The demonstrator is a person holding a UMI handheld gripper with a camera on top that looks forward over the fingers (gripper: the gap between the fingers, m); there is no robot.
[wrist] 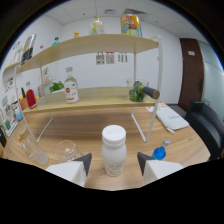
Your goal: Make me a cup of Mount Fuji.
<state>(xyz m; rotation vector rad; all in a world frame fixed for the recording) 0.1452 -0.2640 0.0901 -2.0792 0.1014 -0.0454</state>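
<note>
While our gripper (114, 162) stands open, the small white plastic bottle with a white screw cap (113, 150) sits upright on the wooden table (90, 125) between the fingers, gaps either side. We judge a lopsided close could tip it toward the clear glass cup (66, 149) just beside it, or roll it near the blue bottle cap (159, 152). The shelf's white metal leg (139, 125) beyond limits forward room.

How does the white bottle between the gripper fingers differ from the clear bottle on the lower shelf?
The white bottle is opaque with a white cap; the clear bottle is see-through with a label. The white bottle stands on the table between the open gripper fingers; the clear bottle stands on the shelf beyond. Both are upright.
</note>
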